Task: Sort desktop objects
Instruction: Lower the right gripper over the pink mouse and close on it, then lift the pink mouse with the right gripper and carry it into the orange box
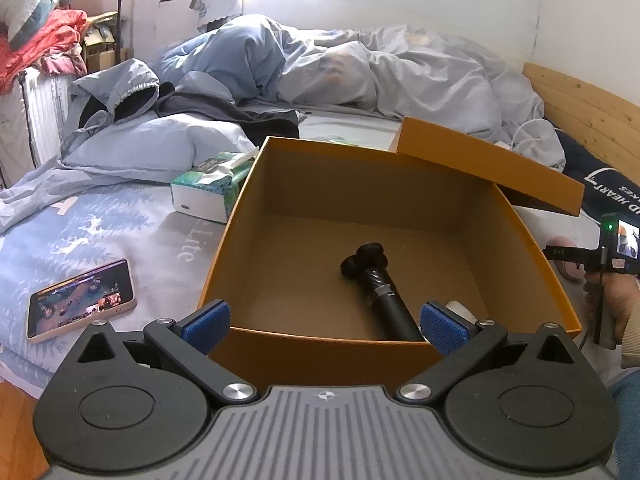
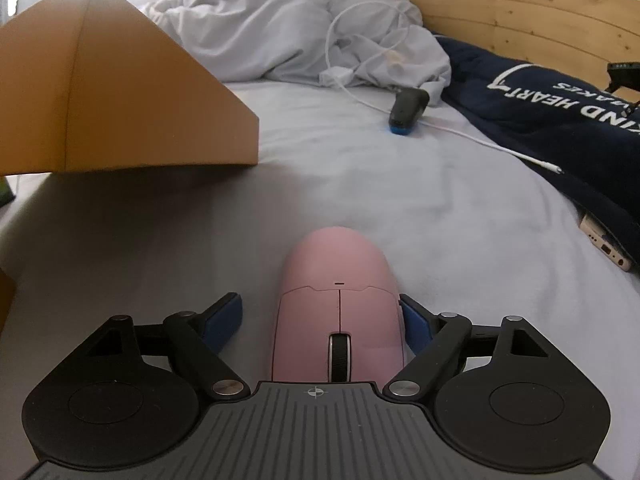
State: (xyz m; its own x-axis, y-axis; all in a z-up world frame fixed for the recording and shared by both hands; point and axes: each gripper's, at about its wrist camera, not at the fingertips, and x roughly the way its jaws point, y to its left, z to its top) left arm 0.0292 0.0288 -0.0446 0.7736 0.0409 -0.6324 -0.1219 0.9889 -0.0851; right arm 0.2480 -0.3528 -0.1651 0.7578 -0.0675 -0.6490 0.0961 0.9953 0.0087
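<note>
Working left to right in my left wrist view, a smartphone with a pale case (image 1: 82,299) lies face up on the bed (image 1: 120,232), its screen lit, probably waiting its turn to be sorted. The bed cover shows the word "Lite". Beyond it a green-and-white tissue pack (image 1: 210,186) sits just beside the open orange cardboard box (image 1: 532,248), which I take to be the sorting bin; a black cylindrical handle with a knobbed head (image 1: 378,292) lies inside already. My left gripper (image 1: 326,322) hovers at the near wall, fingers wide and empty. The box's orange lid (image 1: 480,160) leans on the far right rim.

In the right wrist view, my right gripper (image 2: 320,320) straddles a pink computer mouse (image 2: 338,304) on the sheet, fingers wide, the right pad touching or nearly so and the left apart, lined up for a pick. A dark blue garment (image 2: 540,112) reads "KIND HEART".
</note>
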